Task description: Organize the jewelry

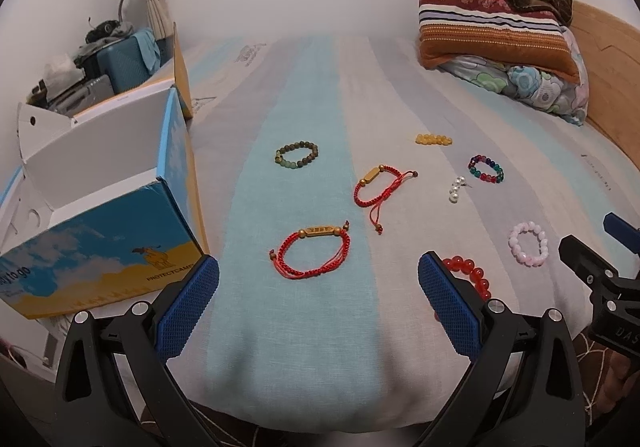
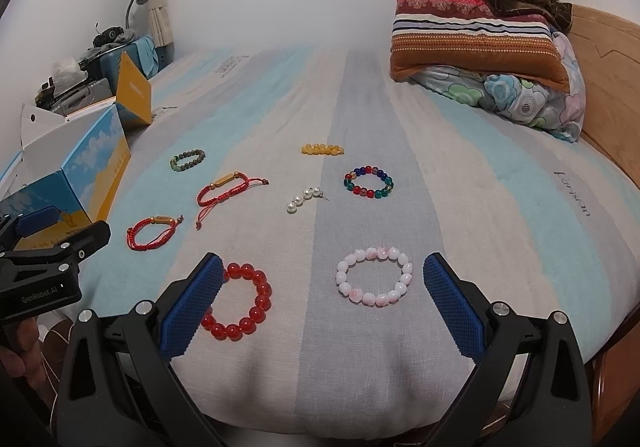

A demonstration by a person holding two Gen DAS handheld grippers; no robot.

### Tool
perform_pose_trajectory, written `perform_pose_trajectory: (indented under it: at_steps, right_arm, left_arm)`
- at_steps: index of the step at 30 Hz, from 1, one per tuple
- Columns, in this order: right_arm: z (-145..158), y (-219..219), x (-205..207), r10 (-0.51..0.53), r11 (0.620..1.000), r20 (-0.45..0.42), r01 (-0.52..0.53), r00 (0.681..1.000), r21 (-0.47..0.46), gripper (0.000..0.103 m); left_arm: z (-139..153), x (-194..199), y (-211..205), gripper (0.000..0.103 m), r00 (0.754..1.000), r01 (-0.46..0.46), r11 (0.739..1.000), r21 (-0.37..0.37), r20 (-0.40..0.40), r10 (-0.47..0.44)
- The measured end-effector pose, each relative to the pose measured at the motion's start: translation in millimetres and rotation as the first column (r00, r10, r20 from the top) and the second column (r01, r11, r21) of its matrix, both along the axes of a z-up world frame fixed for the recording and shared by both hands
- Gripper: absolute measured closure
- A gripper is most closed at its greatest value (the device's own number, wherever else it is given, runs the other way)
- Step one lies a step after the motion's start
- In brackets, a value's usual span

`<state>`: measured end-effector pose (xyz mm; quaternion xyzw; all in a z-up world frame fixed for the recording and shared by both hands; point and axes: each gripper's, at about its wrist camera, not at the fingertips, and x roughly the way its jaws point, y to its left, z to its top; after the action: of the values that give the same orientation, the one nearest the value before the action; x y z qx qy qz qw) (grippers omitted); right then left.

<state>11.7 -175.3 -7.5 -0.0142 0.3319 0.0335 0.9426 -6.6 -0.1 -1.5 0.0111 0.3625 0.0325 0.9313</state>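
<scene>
We hold the left hand-held gripper [image 1: 319, 301] wide and empty, a red cord bracelet [image 1: 310, 251] on the bed [image 1: 304, 347] just ahead between its fingers. Our right hand-held gripper [image 2: 322, 301] gapes too, pink bead bracelet [image 2: 374, 276] just ahead, red bead bracelet [image 2: 240, 301] touching its left finger.

A matt woven cloth bedsheet [image 2: 360, 347] is seen; glossy translucent beads form the red bead bracelet [image 2: 240, 299] and the pink bead bracelet [image 2: 374, 276]; braided cord forms the near red cord bracelet [image 1: 310, 253]; textured blue pads [image 2: 192, 307] line matt black plastic; printed cardboard forms the box [image 1: 100, 243] at left.
</scene>
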Motion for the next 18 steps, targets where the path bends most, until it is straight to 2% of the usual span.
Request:
perform_pose_trajectory:
  at_steps: [18]
  right_arm:
    - [2.4,0.7,-3.1,-0.002,1.000,0.005,0.002,1.000,-0.009,0.007]
  left_arm:
    - [5.7,-5.8,-0.5,0.006,1.000,0.002,1.000,0.010,0.011,-0.002]
